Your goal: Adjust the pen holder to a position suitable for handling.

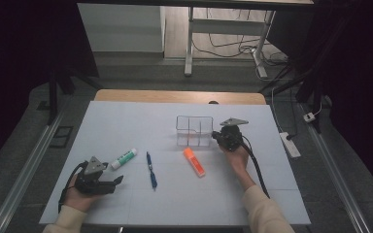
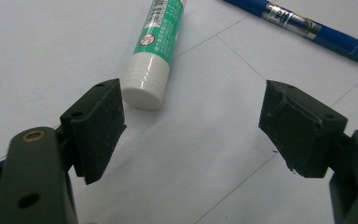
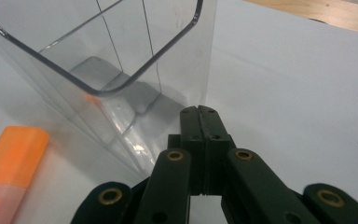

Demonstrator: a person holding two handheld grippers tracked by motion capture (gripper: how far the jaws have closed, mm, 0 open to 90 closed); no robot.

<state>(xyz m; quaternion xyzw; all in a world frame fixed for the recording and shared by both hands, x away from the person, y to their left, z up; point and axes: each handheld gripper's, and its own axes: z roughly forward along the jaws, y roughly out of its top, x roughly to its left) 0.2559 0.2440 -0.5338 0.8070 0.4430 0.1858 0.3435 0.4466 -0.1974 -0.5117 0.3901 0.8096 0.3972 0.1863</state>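
3 items lie loose on surface: glue stick, pen, highlighter. Left gripper jaws wide apart, empty, just beside glue stick. Right gripper jaws closed, empty, beside clear box. Likely next: left closes on glue stick.

This place looks like a lab or a recording room, not a home. The surface is a wooden desk covered with a plain white sheet, and thin lines divide the sheet into fields. Dark curtains hang at the left and at the right side. The floor is grey, and metal rails run along both sides of the desk. Behind it stands another desk with a white metal frame. Loose cables lie under it, and a white power strip lies on the floor at the right.
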